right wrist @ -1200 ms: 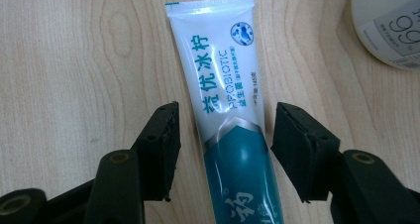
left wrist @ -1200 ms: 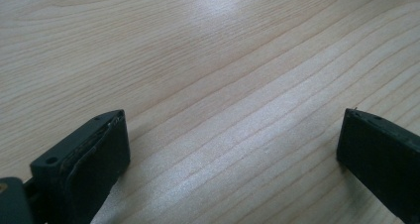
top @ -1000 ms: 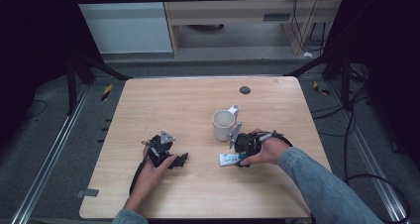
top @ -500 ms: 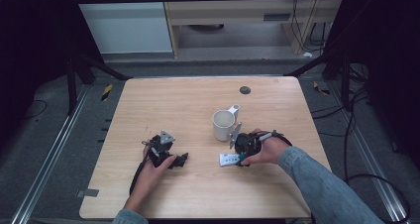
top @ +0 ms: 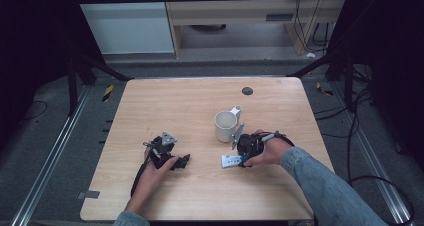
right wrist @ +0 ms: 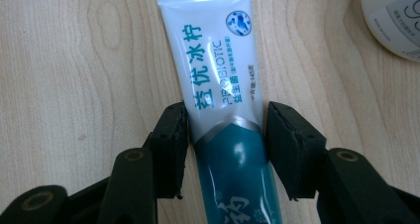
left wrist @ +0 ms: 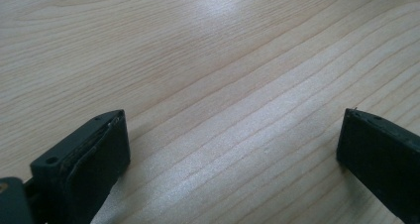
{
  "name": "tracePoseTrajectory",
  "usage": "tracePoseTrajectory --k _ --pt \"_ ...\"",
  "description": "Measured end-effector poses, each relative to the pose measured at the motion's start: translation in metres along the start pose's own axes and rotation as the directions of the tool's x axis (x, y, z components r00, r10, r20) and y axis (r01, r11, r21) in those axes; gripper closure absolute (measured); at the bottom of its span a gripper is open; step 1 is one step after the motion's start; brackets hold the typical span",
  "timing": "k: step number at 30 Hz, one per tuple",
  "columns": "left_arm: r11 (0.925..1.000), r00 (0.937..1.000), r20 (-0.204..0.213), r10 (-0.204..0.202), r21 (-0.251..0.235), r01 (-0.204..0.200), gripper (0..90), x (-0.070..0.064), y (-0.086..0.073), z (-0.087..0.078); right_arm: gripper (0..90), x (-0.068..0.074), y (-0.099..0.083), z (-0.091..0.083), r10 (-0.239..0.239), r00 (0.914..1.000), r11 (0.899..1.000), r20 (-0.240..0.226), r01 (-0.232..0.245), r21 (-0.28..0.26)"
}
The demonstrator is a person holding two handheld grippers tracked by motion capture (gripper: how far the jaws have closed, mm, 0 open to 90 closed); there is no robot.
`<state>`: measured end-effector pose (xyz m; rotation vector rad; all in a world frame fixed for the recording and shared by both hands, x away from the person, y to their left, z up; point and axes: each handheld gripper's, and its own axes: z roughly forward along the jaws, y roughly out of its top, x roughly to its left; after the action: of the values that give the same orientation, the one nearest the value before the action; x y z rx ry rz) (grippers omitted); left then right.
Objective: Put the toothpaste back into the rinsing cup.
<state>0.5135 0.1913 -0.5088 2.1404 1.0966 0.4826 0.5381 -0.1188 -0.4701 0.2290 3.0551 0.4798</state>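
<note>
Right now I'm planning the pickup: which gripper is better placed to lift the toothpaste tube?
The right gripper. Its jaws already press both sides of the toothpaste tube, which lies flat beside the mug. The left gripper stands open over bare table, well away from the tube.

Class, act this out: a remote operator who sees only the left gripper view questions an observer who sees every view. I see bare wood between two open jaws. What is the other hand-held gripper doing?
Observer: The right hand-held gripper is closed on a toothpaste tube.
Operator: Is the tube lifted?
Observer: It lies flat on the table.
Operator: Anything nearby?
Observer: A white mug stands just beyond it.
</note>
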Motion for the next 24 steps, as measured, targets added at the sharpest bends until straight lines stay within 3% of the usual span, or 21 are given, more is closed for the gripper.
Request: tracePoseTrajectory --k 24 --pt "1.0 1.0 0.0 0.0 0.0 0.0 0.0 0.0 0.0 0.0 62.2 0.0015 0.0002 -0.0017 -0.028 0.9996 1.0 -0.002 0.028 0.01"
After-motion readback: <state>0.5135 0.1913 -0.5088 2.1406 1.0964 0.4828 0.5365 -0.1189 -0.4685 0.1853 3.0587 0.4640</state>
